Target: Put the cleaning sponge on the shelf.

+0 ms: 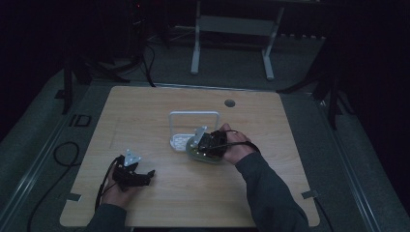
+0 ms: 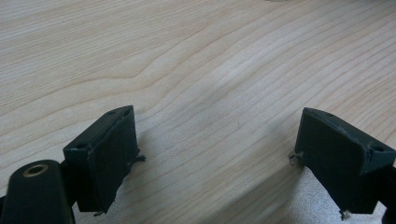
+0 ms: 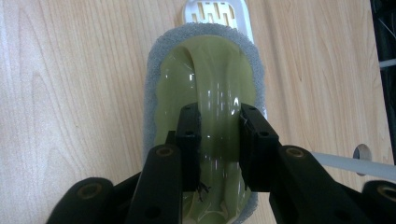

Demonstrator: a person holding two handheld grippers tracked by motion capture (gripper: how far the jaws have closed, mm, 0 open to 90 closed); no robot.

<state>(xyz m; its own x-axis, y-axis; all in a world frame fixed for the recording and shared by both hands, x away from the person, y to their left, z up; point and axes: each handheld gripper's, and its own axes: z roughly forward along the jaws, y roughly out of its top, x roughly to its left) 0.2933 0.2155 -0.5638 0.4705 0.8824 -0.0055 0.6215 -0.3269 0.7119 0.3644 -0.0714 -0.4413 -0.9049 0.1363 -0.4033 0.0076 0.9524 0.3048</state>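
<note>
A scrubbing brush (image 3: 205, 88) with an olive-green plastic top, a raised handle and a grey sponge rim lies on the wooden table (image 1: 193, 203), partly over a white slotted holder (image 3: 215, 11). My right gripper (image 3: 218, 140) is shut on the brush's handle, one jaw on each side of it. In the high view the brush (image 1: 205, 155) sits just right of the white holder (image 1: 180, 141), under my right gripper (image 1: 209, 141). My left gripper (image 1: 140, 176) rests near the table's front left. In its own view the left gripper (image 2: 217, 158) is open over bare wood.
A white wire frame (image 1: 193, 115) rises from the holder. A round cable hole (image 1: 229, 103) is at the table's far edge. A white stand (image 1: 232, 29) is on the floor beyond, and cables (image 1: 63, 154) lie on the floor at left.
</note>
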